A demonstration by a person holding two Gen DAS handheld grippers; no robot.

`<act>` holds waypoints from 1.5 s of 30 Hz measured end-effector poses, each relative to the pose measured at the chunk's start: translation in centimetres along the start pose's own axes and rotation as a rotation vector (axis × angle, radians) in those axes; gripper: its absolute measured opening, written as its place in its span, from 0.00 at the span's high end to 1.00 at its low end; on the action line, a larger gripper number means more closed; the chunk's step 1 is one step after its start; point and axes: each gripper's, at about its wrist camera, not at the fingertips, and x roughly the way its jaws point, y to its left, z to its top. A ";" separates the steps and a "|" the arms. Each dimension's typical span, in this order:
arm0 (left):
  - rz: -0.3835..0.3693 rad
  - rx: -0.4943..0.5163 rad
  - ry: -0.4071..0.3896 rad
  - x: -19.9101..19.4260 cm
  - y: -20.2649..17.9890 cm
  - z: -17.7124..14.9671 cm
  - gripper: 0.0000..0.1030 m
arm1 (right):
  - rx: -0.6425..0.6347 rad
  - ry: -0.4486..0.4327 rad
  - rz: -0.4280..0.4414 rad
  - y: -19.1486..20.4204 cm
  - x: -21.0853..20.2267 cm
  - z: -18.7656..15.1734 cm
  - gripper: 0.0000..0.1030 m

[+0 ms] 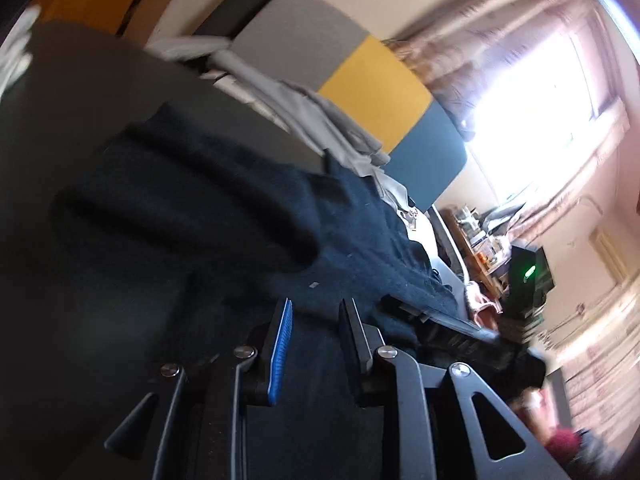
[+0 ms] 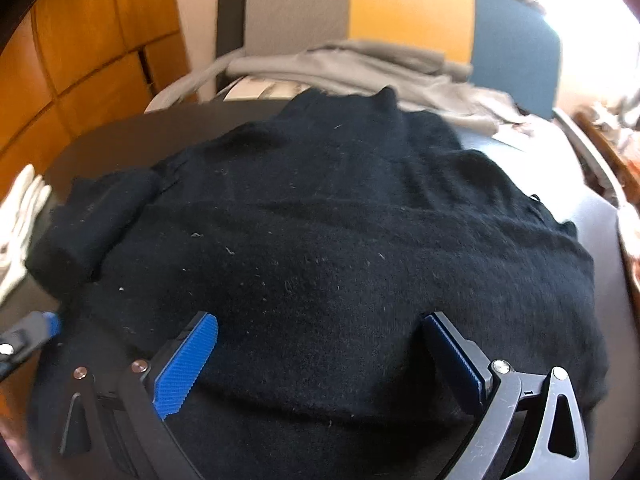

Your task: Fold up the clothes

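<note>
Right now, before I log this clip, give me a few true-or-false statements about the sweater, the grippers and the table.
1. The sweater is black. True.
2. The right gripper is shut. False: its jaws stand wide open over the sweater.
3. Grey clothes lie behind the sweater. True.
4. The sweater hangs on the chair. False: it lies on the dark table.
5. The left gripper has a gap between its fingers. True.
</note>
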 end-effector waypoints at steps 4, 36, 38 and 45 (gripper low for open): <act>0.012 0.126 -0.019 1.4 -3.0 0.5 0.76 | -0.003 -0.055 0.046 -0.5 -2.8 2.9 0.19; -0.110 -0.102 0.056 3.2 2.2 -1.4 0.74 | -0.639 0.291 0.362 21.0 4.3 12.7 0.94; -0.166 -0.155 0.047 2.2 3.3 -1.2 0.72 | -0.537 0.220 0.349 18.0 2.8 13.5 0.94; -0.205 -0.348 -0.019 -2.4 8.5 -1.5 0.71 | -0.174 0.031 0.309 5.5 -1.6 12.3 0.94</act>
